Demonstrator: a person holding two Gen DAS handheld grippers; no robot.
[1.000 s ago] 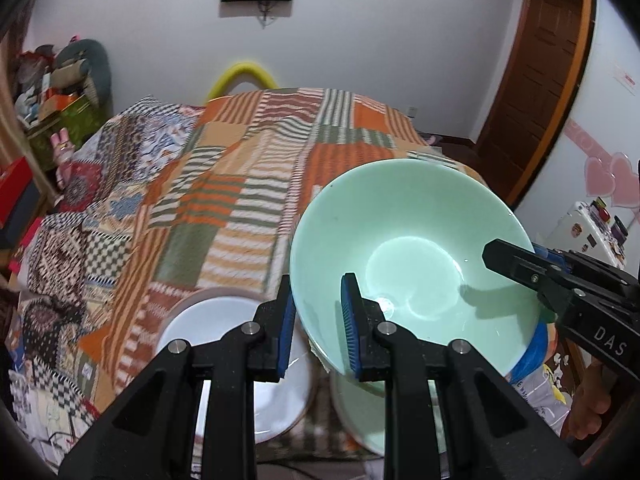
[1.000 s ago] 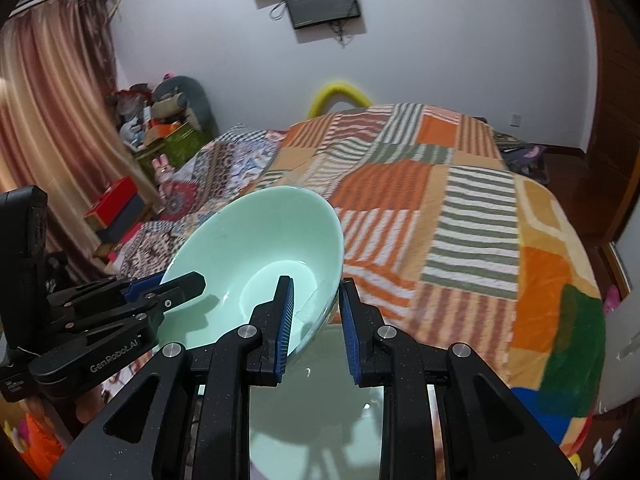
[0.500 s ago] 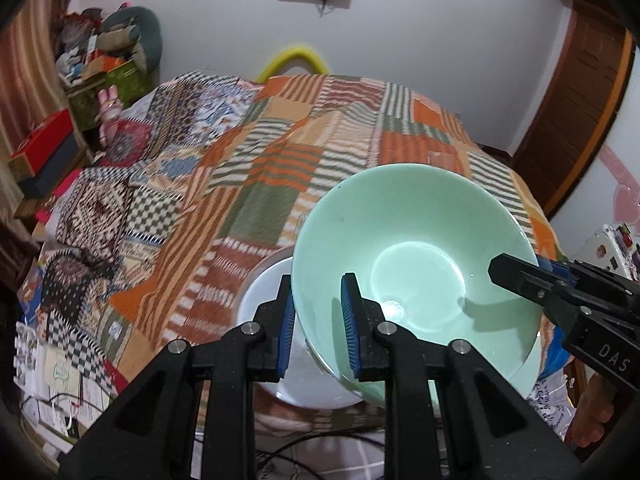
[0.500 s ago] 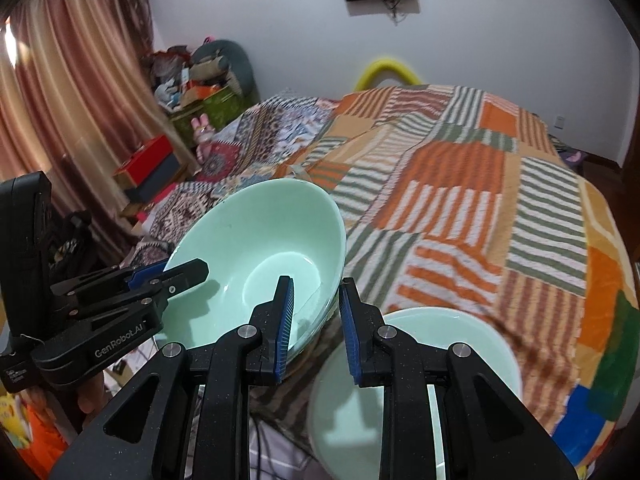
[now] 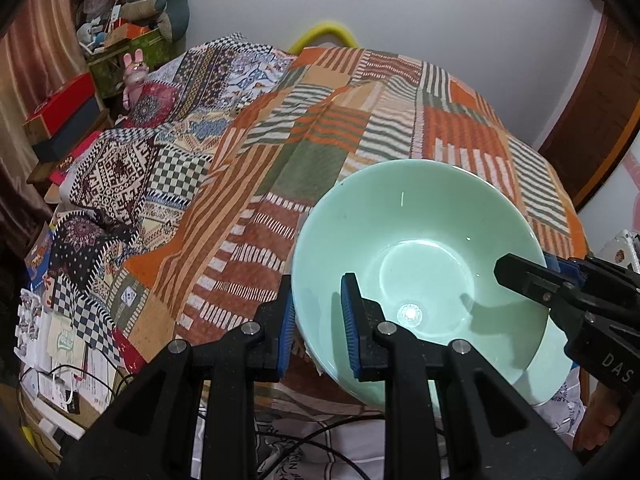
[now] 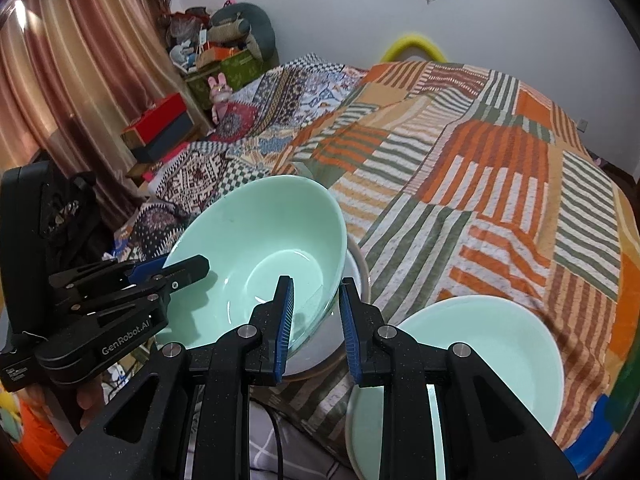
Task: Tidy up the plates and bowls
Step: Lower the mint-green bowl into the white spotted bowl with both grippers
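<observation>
I hold a mint green bowl up between both grippers, tilted a little. My left gripper is shut on its left rim, one pad inside and one outside. My right gripper is shut on the opposite rim. Each gripper shows in the other's view: the right gripper at the bowl's right edge, the left gripper at its left edge. A white dish with a beige rim lies on the bed right below the bowl, mostly covered by it. A second mint green dish lies to the right.
The dishes lie near the front edge of a bed under a striped patchwork quilt. Boxes, toys and a curtain crowd the left side. Cables and papers lie on the floor below. A wooden door stands at the right.
Both grippers have carried the green bowl to the left and downward. It has gone from above the mint dish to above the white dish, which it now covers in the left wrist view.
</observation>
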